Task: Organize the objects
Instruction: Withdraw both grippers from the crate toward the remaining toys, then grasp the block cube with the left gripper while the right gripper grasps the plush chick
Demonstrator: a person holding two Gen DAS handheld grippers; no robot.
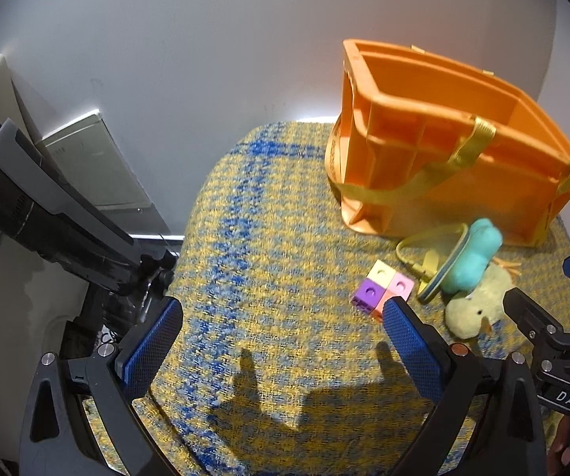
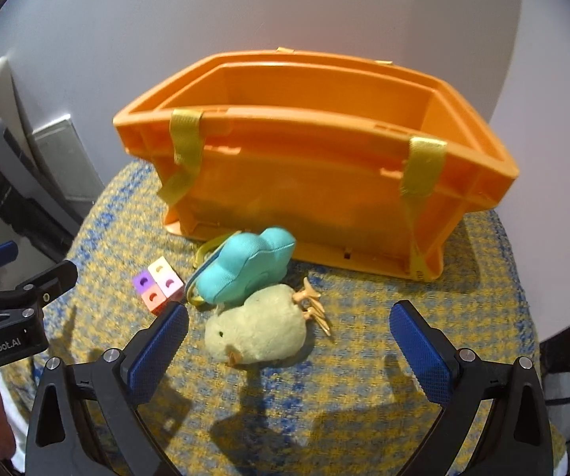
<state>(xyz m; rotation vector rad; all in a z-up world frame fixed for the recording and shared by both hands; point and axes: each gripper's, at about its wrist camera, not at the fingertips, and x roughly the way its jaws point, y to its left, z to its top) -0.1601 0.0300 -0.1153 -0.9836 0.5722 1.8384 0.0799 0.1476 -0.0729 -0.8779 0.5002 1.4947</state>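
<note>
My left tongs [image 1: 281,333] hang wide open over the tabletop [image 1: 261,238], which is covered in a woven yellow-and-blue cloth, and there is nothing between the blue pads. My right tongs [image 2: 289,331] are spread just as wide, also gripping nothing, and the plush chick [image 2: 257,327] lies on its side between the pad tips, a little nearer the left pad [image 2: 158,351] and touching neither. Its orange feet [image 2: 310,305] point toward the crate.

The orange crate [image 2: 324,198] stands at the back of the tabletop near the pale wall, open at the top, with yellow straps [image 2: 185,139] looped over its near rim. From what I can see of its inside, the far wall is bare; the bottom is hidden from me.

A teal soft toy [image 2: 245,269] lies right in front of the crate, resting against the chick's back, with a yellow loop [image 2: 205,248] showing at its far side. Just to the left of it sits a small cluster of joined cubes [image 2: 159,283] in purple, cream, pink and orange, flat on the cloth. In the left view the cluster [image 1: 384,287] sits just beyond the tip of my left tongs' right-hand pad [image 1: 412,341], and the black body of my right tongs pokes in from the right edge.
</note>
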